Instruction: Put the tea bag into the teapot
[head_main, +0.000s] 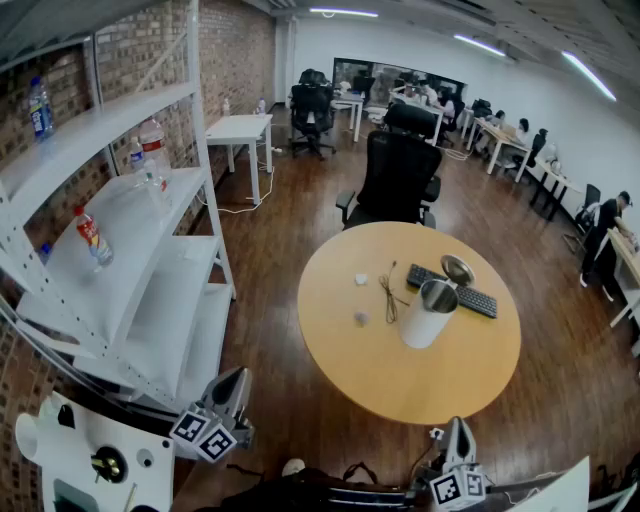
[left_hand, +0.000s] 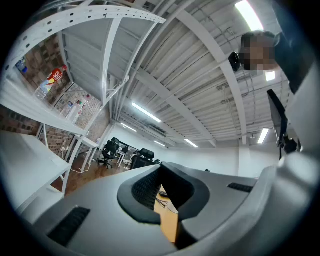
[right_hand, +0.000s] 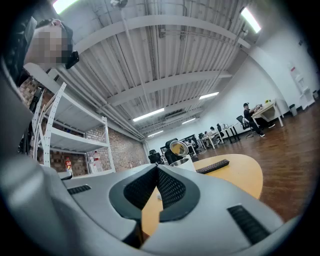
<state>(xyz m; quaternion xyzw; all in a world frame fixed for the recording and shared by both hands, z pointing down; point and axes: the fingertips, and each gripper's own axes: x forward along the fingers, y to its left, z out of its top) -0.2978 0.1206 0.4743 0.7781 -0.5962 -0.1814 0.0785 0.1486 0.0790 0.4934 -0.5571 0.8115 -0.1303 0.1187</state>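
While both grey plastic grippers, left (head_main: 236, 382) and right (head_main: 458, 432), hover shut and empty with ribbed black pads (right_hand: 170, 187) meeting, the white cylindrical teapot (head_main: 428, 320), steel lid raised, stands on the round wooden counter (head_main: 440, 385) right of two small pale packets (head_main: 361, 318), above a dark plank floor (head_main: 280, 260).

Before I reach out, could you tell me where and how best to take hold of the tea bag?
The tea bag seems to be the small pale piece lying flat on the table, left of the teapot, though a similar piece lies nearer and both are too small to be sure. Being low and flat, it is probably best pinched across its middle from straight above.
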